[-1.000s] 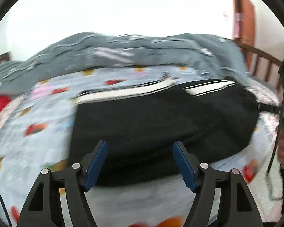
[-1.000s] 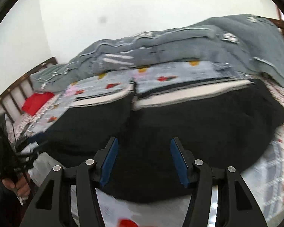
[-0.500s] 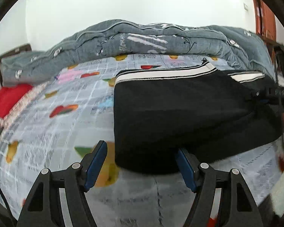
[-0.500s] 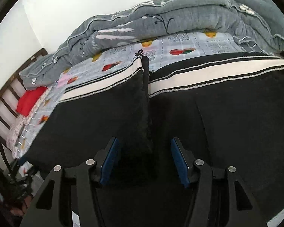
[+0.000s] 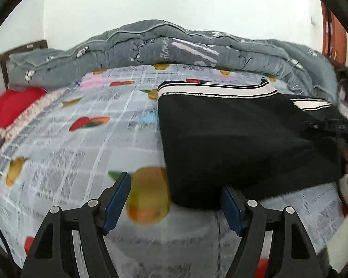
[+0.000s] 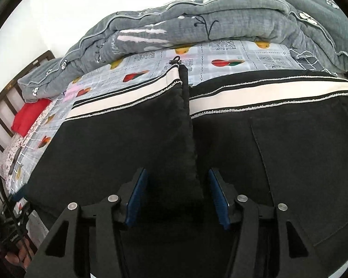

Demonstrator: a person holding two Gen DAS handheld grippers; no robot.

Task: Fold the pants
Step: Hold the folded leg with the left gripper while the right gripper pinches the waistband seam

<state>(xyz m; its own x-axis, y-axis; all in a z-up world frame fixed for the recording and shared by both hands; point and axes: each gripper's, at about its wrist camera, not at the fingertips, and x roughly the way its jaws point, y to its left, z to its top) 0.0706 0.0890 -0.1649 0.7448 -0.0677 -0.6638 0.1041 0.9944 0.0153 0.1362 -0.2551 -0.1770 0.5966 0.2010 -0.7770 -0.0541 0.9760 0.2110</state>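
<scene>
I held both the left hand-held gripper [image 5: 174,199] and right hand-held gripper [image 6: 177,194] released over black pants [image 6: 127,143] spread mid-frame on the fruit-print bed [image 5: 81,143], gripping nothing.

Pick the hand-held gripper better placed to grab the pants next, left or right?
Right, probably. The right hand-held gripper is open directly over the black pants, straddling a raised fold. The left hand-held gripper is open mostly over the bedsheet, at the pants' corner.
</scene>
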